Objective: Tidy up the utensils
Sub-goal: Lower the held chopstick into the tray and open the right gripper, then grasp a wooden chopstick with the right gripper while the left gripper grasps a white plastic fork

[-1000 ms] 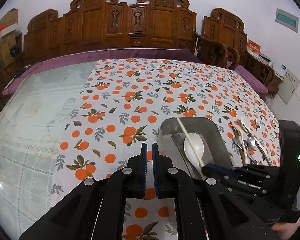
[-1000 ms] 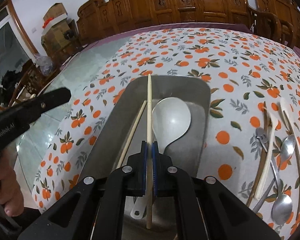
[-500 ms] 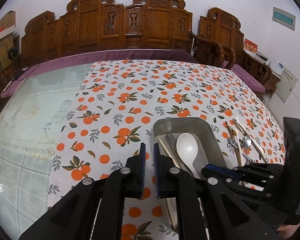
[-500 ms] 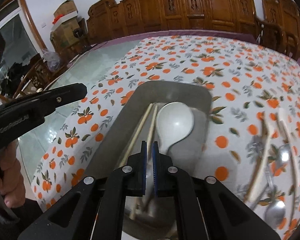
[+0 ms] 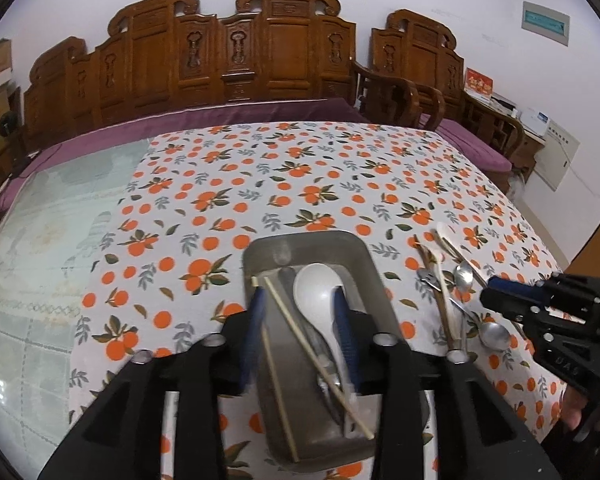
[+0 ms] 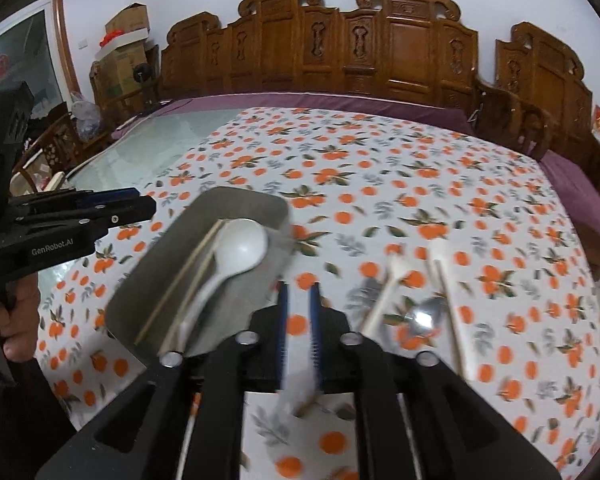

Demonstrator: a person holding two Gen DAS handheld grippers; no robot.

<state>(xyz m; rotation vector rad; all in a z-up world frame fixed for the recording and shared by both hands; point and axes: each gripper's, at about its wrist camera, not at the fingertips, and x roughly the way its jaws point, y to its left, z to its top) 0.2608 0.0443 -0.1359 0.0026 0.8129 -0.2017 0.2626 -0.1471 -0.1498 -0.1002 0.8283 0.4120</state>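
L tool (image 5: pixel 298 312) opening w/ nothing gripped, above the grey tray (image 5: pixel 366 264) holding white spoon (image 5: pixel 314 292) & 2 chopsticks (image 5: pixel 278 364), while R tool (image 6: pixel 299 320), also opening & empty, is over the orange-print worktop (image 6: pixel 380 168) just beside tray, near loose utensils (image 6: pixel 420 304) lying to its right.

Tray (image 5: pixel 364 248) sits on the tablecloth (image 5: pixel 300 168) near the table's near edge. In the tray: spoon (image 5: pixel 316 292) and two chopsticks (image 5: pixel 296 320) lying lengthwise, chopsticks left of the spoon bowl. Right of the tray, on the cloth, loose spoons (image 5: pixel 494 334) and more chopsticks (image 5: pixel 436 296) lie side by side. Carved bench (image 5: pixel 236 52) stands behind the table's far edge.
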